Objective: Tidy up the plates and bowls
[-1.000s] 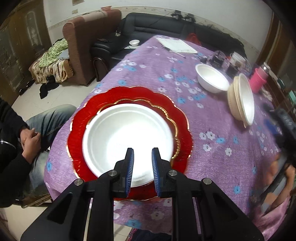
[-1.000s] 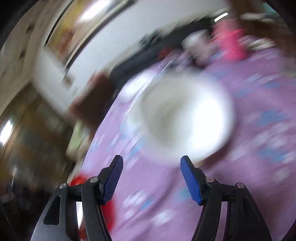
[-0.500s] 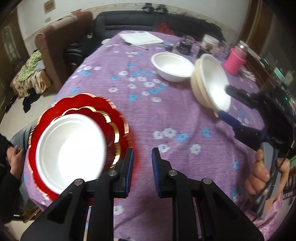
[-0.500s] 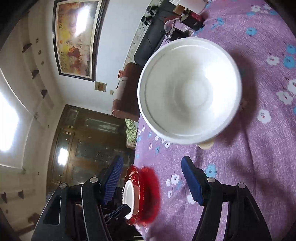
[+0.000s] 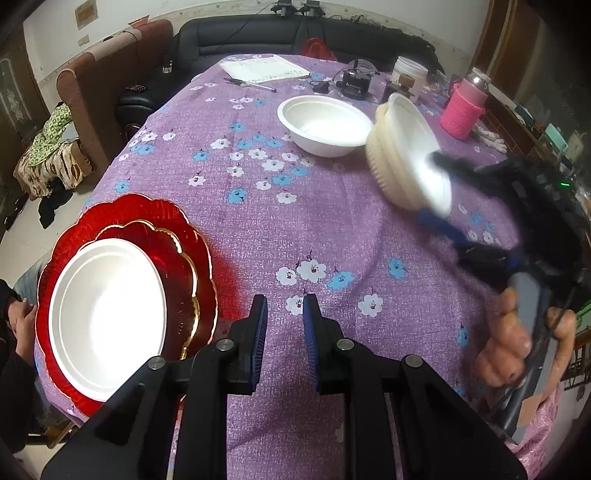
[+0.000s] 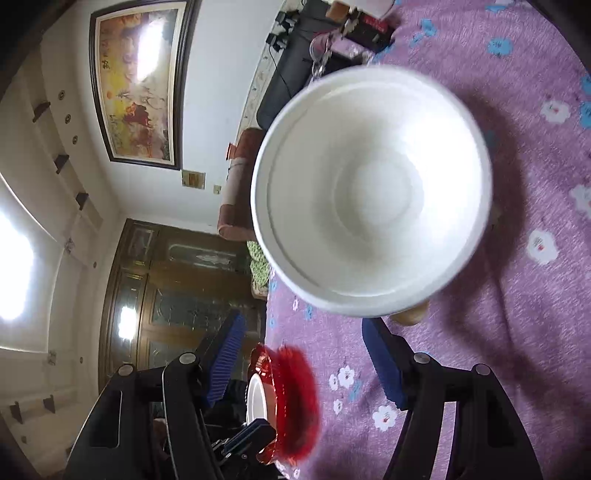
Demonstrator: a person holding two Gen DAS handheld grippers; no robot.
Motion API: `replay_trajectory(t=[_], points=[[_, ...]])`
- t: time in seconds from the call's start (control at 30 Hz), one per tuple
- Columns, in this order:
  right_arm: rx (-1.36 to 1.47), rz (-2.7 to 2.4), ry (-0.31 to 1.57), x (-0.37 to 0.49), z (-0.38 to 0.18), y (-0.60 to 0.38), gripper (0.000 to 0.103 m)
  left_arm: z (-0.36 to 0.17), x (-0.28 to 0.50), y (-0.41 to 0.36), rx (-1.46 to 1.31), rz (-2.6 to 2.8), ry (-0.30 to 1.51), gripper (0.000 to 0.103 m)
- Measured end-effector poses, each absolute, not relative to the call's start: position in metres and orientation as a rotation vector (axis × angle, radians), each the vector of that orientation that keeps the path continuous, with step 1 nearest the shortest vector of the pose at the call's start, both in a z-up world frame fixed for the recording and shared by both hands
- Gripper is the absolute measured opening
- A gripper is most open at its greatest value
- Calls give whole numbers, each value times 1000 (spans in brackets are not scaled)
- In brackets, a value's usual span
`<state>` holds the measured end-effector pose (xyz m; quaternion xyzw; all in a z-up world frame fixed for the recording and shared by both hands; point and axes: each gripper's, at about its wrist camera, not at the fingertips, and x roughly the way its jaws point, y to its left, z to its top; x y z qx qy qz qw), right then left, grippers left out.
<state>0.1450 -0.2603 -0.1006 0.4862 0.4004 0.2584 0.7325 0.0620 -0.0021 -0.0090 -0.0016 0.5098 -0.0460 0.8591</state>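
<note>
Bowls first: the tilted white foam bowl nested in a cream ribbed bowl (image 5: pixel 402 162) is standing on its edge just ahead of my right fingers (image 6: pixel 317 354), which are spread wide with nothing between them. I am lining up to take its lower rim; next I judge I must slide one finger inside the rim, then close. My left fingers (image 5: pixel 284 332) are nearly closed and empty, hovering over the purple flowered surface (image 5: pixel 295 221) beside the white plate on the red scalloped plates (image 5: pixel 107 317). Another white bowl (image 5: pixel 325 123) is sitting farther back.

White walls carry a dark-framed painting (image 6: pixel 138 79) above a brown fabric armchair (image 5: pixel 107 96), a black leather sofa (image 5: pixel 295 31), pale floor tiles (image 5: pixel 22 236) and a dark wooden glass-fronted cabinet (image 6: pixel 173 291).
</note>
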Motion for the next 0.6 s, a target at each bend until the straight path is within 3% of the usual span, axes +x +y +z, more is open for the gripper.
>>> replay_trajectory(t=[0.17, 0.6], points=[[922, 315, 498, 105, -57, -317, 68, -15, 67, -11, 7, -93, 1088, 17], [978, 373, 611, 110, -79, -350, 68, -19, 96, -48, -24, -130, 1104, 17]])
